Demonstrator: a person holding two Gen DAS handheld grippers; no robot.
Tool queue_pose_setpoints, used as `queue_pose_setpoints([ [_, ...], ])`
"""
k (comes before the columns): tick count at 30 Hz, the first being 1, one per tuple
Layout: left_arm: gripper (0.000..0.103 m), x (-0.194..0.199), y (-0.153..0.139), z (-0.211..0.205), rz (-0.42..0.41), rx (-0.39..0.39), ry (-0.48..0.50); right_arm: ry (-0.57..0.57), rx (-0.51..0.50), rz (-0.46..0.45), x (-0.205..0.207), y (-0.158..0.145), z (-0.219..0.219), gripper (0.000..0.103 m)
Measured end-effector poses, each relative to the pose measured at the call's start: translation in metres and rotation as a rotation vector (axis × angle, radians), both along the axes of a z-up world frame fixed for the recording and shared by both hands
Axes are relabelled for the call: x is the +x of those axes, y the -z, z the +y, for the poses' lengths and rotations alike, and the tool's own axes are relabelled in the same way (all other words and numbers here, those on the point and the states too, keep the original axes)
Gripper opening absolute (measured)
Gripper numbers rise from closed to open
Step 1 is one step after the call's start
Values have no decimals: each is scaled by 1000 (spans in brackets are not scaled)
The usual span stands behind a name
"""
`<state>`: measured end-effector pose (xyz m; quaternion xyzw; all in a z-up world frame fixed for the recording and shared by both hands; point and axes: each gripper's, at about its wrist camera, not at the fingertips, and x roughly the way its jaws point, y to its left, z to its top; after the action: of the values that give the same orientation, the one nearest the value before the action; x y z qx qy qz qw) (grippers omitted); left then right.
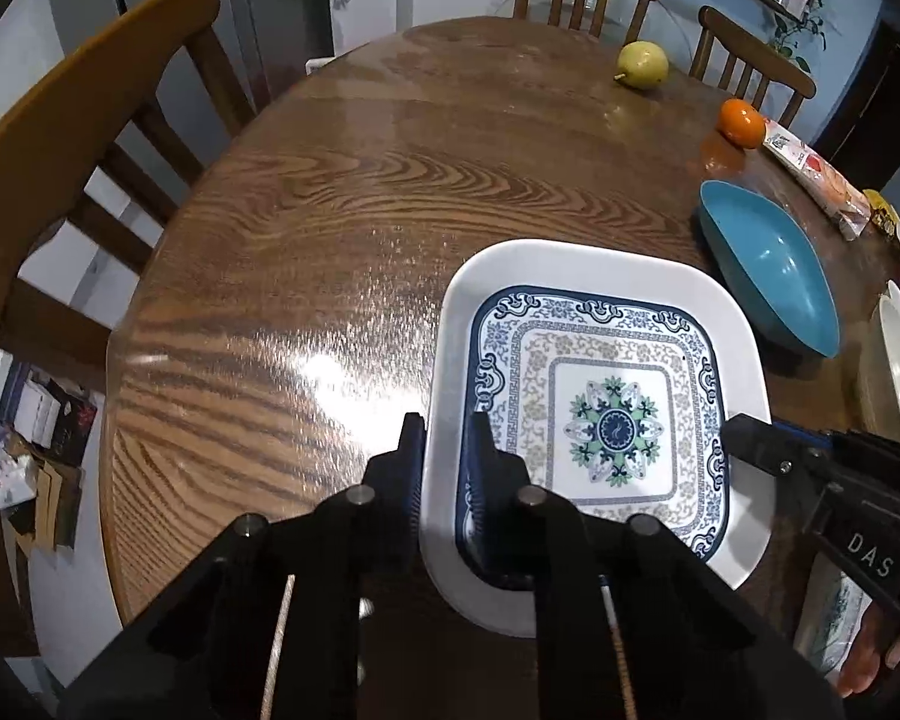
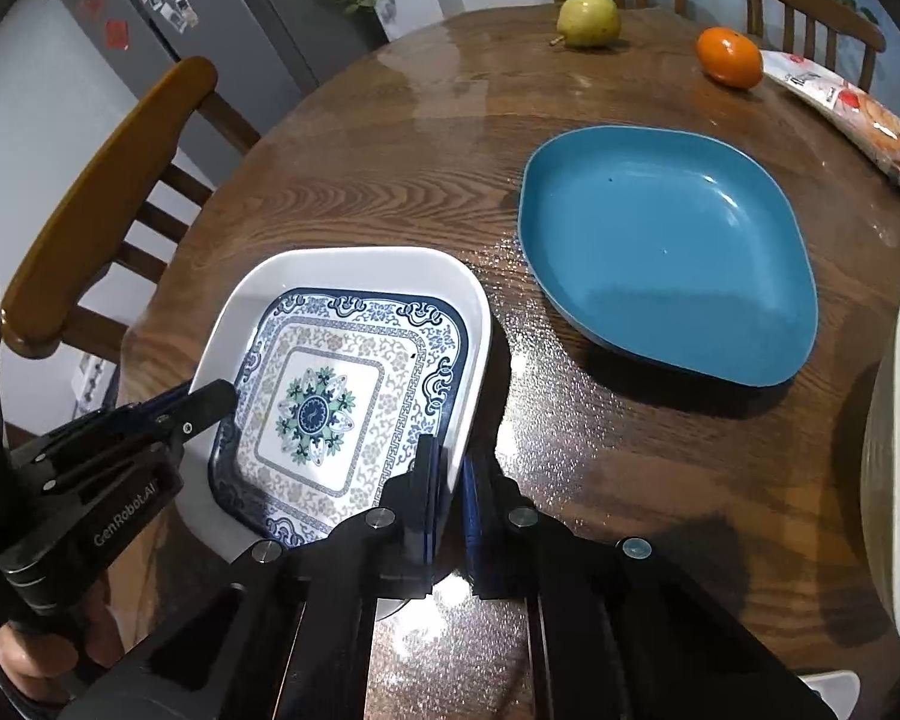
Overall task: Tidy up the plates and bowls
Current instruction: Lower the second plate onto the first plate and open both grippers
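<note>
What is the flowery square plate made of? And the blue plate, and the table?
The patterned plate looks like glossy ceramic or melamine: a smooth white rim with a printed blue design. I can't tell which. The blue plate looks like satin-finish plastic or glazed ceramic, with soft reflections. The table is grained wood, and its wet-looking shine suggests a clear cover or varnish.
</note>
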<state>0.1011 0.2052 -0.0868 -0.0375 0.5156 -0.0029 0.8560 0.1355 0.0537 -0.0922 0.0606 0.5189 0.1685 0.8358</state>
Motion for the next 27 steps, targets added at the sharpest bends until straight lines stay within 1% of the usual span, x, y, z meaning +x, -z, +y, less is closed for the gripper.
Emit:
queue_pose_setpoints([
  [3,11,-8,-9,-5,-18,7,10,-1,10,-24,-8,-9,-4,9],
  [7,11,-28,-27,-13,-53,-8,15,4,42,-49,-24,-22,-18,9],
  [13,11,-64,-48,-46,-97,-9,32,29,92,-75,-61,-39,-53,9],
  [17,11,-83,-51,-71,-107,-13,60,57,95,-75,-85,-45,-77,9],
  [23,11,-101,-46,-103,-70,-48,132,110,106,-31,-119,-40,-112,9],
  [27,12,-114,-41,-127,-53,-55,191,149,106,-14,-142,-35,-135,9],
])
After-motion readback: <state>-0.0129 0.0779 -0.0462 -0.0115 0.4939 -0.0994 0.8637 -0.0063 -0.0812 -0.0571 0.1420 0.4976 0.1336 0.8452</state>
